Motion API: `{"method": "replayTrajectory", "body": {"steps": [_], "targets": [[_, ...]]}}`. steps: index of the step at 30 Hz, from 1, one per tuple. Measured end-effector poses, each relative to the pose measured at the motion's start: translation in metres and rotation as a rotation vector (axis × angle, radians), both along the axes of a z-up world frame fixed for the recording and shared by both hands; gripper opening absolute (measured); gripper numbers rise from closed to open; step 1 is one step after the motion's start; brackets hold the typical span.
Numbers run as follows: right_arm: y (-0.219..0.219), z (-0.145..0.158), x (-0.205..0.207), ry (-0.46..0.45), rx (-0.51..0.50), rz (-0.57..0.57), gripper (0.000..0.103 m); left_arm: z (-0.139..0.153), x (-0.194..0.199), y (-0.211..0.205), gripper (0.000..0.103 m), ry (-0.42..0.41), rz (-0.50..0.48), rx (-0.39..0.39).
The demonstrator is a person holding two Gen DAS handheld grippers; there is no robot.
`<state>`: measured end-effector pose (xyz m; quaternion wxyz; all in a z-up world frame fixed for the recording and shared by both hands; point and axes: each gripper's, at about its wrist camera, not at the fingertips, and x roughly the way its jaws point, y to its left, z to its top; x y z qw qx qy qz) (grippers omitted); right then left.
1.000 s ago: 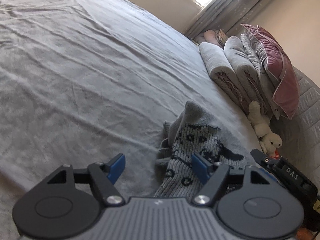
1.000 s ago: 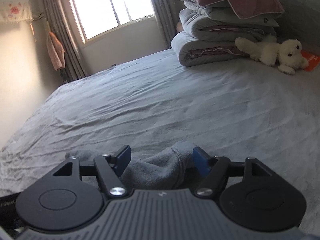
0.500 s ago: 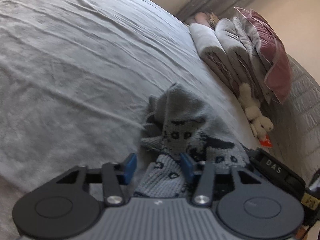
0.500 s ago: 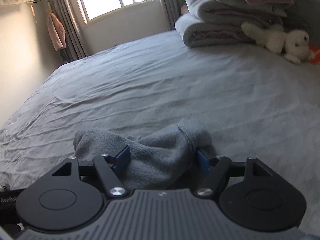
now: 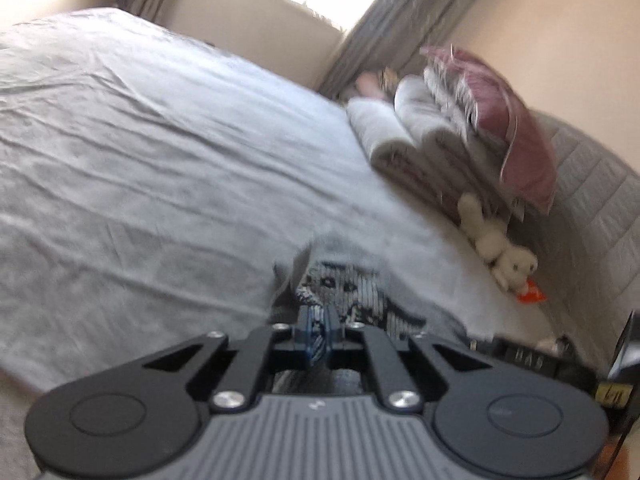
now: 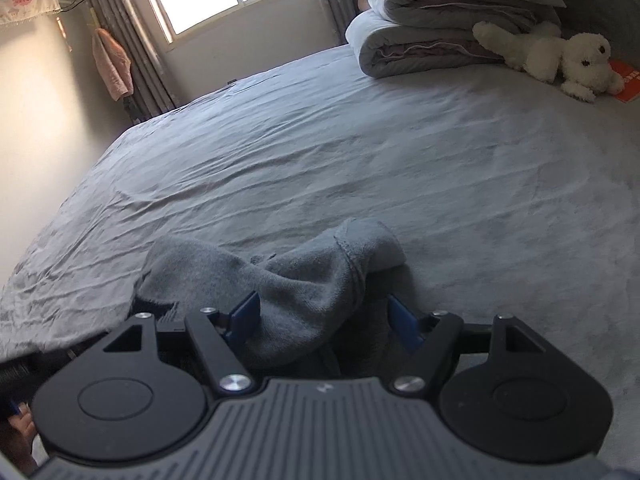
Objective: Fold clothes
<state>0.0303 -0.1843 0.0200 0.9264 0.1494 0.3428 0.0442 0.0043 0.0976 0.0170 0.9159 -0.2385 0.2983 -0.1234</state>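
Socks (image 5: pixel 340 288) lay bunched on the bed (image 5: pixel 140 160), and the left hand-held gripper (image 5: pixel 318 334) had clamped a patterned edge (likely to lift it), while the right hand-held gripper (image 6: pixel 324 320) stood wide apart around the plain grey one, unpinched.

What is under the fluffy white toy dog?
The toy dog lies on the grey bedsheet, partly over an orange card. Folded quilts sit behind it. The rest of the card is hidden.

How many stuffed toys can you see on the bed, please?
1: a white plush dog lies beside the folded duvets near the headboard. Others may be hidden behind the bedding.
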Motion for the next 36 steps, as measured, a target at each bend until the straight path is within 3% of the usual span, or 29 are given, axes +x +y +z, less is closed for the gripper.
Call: {"method": "replayTrajectory", "body": {"steps": [5, 8, 18, 23, 26, 30, 32, 33, 36], "targets": [[-0.001, 0.001, -0.003, -0.003, -0.027, 0.030, 0.074, 0.008, -0.002, 0.016, 0.005, -0.031, 0.035, -0.063], [-0.002, 0.002, -0.005, -0.009, -0.050, 0.039, 0.074, 0.006, -0.002, 0.014, 0.005, -0.014, -0.008, -0.082], [-0.005, 0.007, -0.002, -0.026, -0.033, 0.043, 0.074, -0.003, -0.008, -0.023, 0.005, 0.005, -0.283, -0.141], [0.003, 0.003, 0.003, -0.010, -0.015, 0.057, 0.074, -0.020, -0.007, -0.048, 0.006, 0.118, -0.408, -0.187], [0.010, -0.003, 0.008, 0.007, -0.049, 0.057, 0.074, -0.028, -0.008, -0.061, 0.006, 0.176, -0.432, -0.172], [0.014, -0.018, 0.013, 0.040, -0.087, 0.040, 0.074, -0.027, -0.010, -0.066, 0.008, 0.181, -0.423, -0.147], [0.016, -0.023, 0.013, 0.041, -0.102, 0.030, 0.074, -0.025, -0.010, -0.063, 0.014, 0.179, -0.412, -0.134], [0.015, -0.026, 0.013, 0.046, -0.095, 0.026, 0.072, -0.023, -0.010, -0.062, 0.019, 0.178, -0.407, -0.128], [0.013, -0.035, 0.013, 0.064, -0.073, 0.015, 0.043, -0.019, -0.011, -0.055, 0.035, 0.168, -0.383, -0.111]]}}
